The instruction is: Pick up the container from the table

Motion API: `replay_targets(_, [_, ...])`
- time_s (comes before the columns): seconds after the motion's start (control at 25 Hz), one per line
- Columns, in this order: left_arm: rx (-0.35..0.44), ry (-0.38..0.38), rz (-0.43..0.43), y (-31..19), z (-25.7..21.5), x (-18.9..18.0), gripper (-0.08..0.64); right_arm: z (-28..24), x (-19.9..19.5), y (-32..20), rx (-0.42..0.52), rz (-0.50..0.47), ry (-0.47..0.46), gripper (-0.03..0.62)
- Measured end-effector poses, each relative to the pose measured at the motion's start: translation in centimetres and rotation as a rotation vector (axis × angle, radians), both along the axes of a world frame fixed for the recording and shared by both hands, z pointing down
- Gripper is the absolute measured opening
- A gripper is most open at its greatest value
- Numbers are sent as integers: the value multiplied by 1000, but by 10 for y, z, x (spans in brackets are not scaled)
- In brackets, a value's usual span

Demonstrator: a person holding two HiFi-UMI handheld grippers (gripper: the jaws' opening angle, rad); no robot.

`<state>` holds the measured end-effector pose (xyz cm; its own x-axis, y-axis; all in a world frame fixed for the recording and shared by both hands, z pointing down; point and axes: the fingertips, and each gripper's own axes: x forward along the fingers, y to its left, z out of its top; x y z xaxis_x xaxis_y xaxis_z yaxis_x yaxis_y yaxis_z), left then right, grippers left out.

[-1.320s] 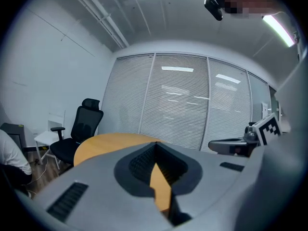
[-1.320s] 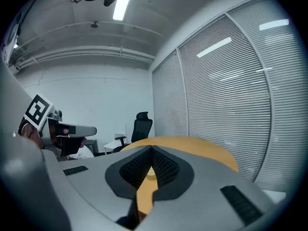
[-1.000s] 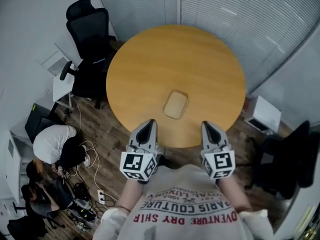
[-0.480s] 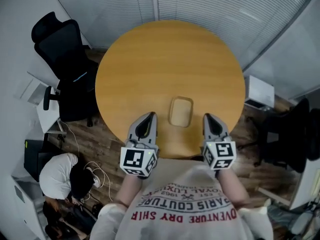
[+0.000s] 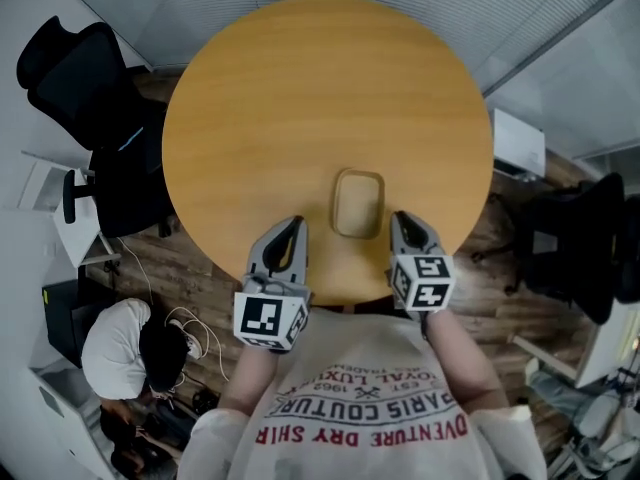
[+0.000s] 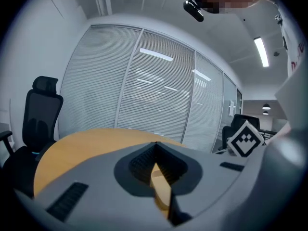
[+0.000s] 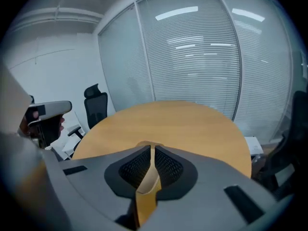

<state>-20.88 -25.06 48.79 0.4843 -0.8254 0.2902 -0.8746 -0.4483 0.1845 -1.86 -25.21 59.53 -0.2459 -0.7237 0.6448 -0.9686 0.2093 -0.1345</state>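
Round wooden tabletop (image 5: pixel 300 98) is filling most of the head view and is carrying only the container. A black office chair (image 5: pixel 95 108) is standing off its left edge, clear of the work.

Container (image 5: pixel 358 204): a shallow tan tray with rounded corners. It is lying flat near the tabletop's near edge, between the two grippers and closer to the right one.

Left gripper (image 5: pixel 290 228) is hovering over the near rim, apart from the container. Its fingers (image 6: pixel 139 162) are meeting tip to tip with nothing between them. Right gripper (image 5: pixel 400 220) is hovering just beside the container's right wall. Its fingers (image 7: pixel 168 165) are together except for a thin slit, and are also empty.

Risks, as judged:
- Neither pair of fingers is spread. Going in like this would shove the container instead of straddling a wall.
- The container looks light and the wood smooth, so a nudge could skate it. It is sitting close to the near edge and could go off toward the person.
- The right fingers are so close that spreading them in place may knock the wall.
- Pinching one low wall could tilt the tray as it lifts.
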Motion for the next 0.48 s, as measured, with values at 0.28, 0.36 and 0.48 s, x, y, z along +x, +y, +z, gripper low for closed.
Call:
replay_targets(0.28, [-57,-6,58,-1,26,16,2,61,0,-8,-179,-4,37,97])
replay_targets(0.36, [-71,2,44,-4,30,15,2,73,0,-9,-216,2,42,97])
replay_targets(0.48, [-77,2,36,-11,34,13,2,91,1,-11,-260,9,57,97])
